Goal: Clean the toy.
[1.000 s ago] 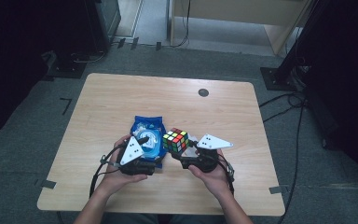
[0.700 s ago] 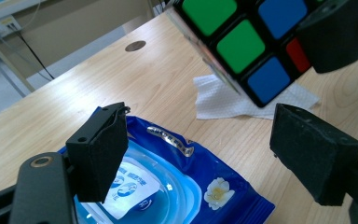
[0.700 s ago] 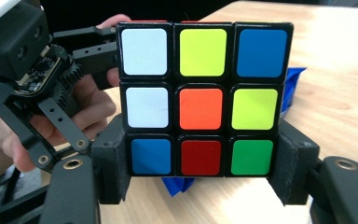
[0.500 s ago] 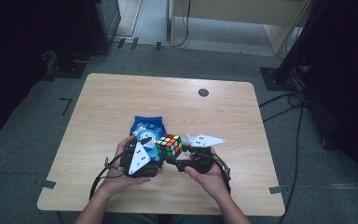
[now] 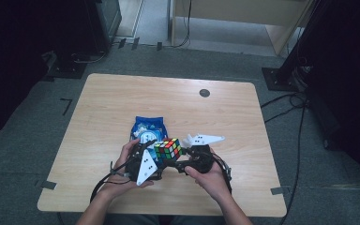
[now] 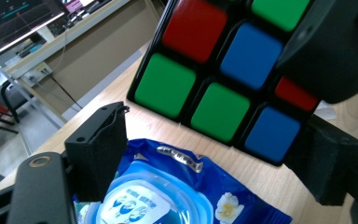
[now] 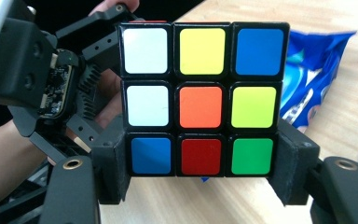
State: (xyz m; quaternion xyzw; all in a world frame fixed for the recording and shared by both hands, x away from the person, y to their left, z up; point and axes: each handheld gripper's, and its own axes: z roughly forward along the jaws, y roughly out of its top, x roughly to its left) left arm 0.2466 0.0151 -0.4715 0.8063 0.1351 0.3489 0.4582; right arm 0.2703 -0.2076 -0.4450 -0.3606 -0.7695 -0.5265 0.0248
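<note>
The right tool [image 5: 180,157] is clamped on the puzzle cube [image 5: 168,148], its two black jaws pressing the lowest layer from either side in the right gripper view, where the cube [image 7: 200,98] shows a mixed face with an orange centre. The cube is held up off the counter [image 5: 243,122], between the two hands and just in front of a blue packet of wipes [image 5: 146,129] that lies flat on the wood. The left tool [image 5: 157,154] stands apart: in the left gripper view its jaws are wide, one beside the packet [image 6: 182,196] and the other near a corner of the cube [image 6: 223,79], and neither appears to press on it. The step in hand looks like bringing the free tool to the cube so a layer can be turned. The next move would call for closing the left jaws squarely on an upper layer while the right grip keeps the bottom layer steady, then twisting without skewing the layers.
</note>
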